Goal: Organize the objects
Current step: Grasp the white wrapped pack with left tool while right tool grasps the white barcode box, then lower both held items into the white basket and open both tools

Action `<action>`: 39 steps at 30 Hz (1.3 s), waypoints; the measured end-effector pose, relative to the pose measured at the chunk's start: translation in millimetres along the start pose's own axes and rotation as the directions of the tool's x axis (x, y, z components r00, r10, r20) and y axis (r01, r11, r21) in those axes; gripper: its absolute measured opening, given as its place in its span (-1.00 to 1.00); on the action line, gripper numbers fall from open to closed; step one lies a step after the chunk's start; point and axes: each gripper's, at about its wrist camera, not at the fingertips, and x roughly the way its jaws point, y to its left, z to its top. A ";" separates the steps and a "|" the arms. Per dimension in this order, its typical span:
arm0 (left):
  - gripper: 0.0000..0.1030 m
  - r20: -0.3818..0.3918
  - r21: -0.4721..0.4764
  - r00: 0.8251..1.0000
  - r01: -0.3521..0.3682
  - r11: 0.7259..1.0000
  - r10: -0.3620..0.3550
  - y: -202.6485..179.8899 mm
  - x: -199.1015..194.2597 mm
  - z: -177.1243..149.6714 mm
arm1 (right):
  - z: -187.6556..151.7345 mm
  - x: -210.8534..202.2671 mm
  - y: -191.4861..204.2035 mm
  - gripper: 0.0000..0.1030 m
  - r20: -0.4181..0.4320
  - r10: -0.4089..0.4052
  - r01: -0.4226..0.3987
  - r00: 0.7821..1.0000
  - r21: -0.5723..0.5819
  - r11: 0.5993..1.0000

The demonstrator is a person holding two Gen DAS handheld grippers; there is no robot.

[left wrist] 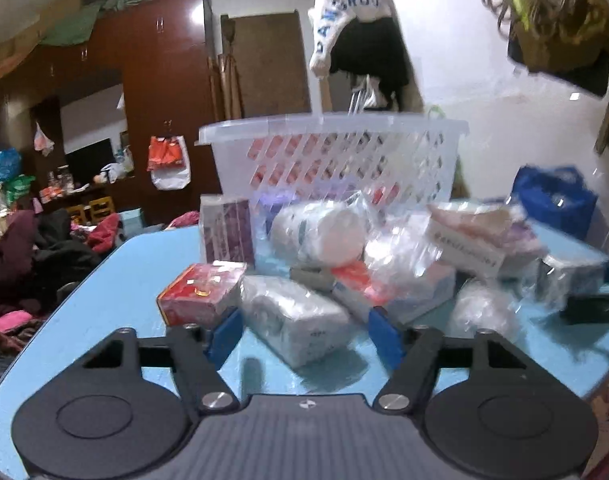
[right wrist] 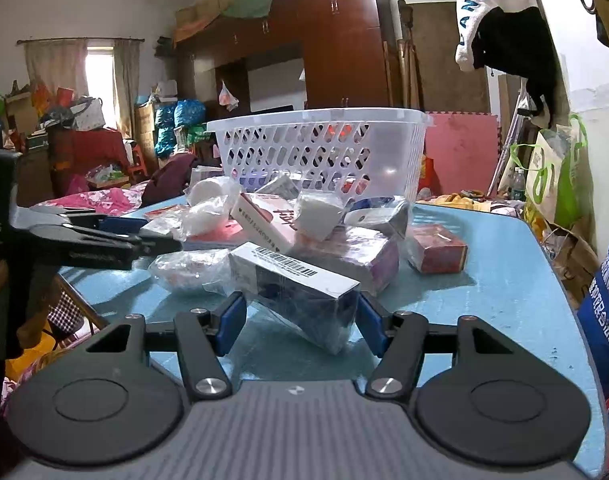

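Observation:
A pile of wrapped packets and boxes lies on the blue table (left wrist: 116,280) in front of a white slotted basket (left wrist: 332,152). My left gripper (left wrist: 304,336) is open around a white plastic-wrapped pack (left wrist: 296,316) that rests on the table; its right pad stands a little clear of the pack. My right gripper (right wrist: 300,320) is shut on a plastic-wrapped box with a barcode (right wrist: 296,276), a blue pad against each side. The left gripper (right wrist: 104,236) also shows at the left edge of the right wrist view, low beside the pile. The basket (right wrist: 316,148) stands behind the pile.
A red box (left wrist: 200,296), a purple box (left wrist: 226,232) and a white roll (left wrist: 320,232) lie around the pack. Another red box (right wrist: 438,254) sits at the pile's right. A blue bag (right wrist: 604,300) stands by the table's right edge. Clothes hang above the basket.

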 end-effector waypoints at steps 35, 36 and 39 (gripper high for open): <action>-0.05 0.189 -0.079 0.972 0.155 0.985 -0.138 38.2 52.7 180.1 | 168.4 83.9 -27.5 0.23 0.074 -0.060 0.060 0.995 0.008 0.998; -0.05 0.168 -0.093 0.975 0.162 0.982 -0.145 38.9 66.4 184.3 | 170.1 93.7 -30.0 0.23 0.057 -0.061 0.061 0.996 0.010 0.998; 0.06 0.129 -0.108 0.980 0.166 0.980 -0.152 41.0 94.7 188.2 | 169.9 112.5 -33.6 0.29 0.029 -0.081 0.081 0.996 0.015 0.997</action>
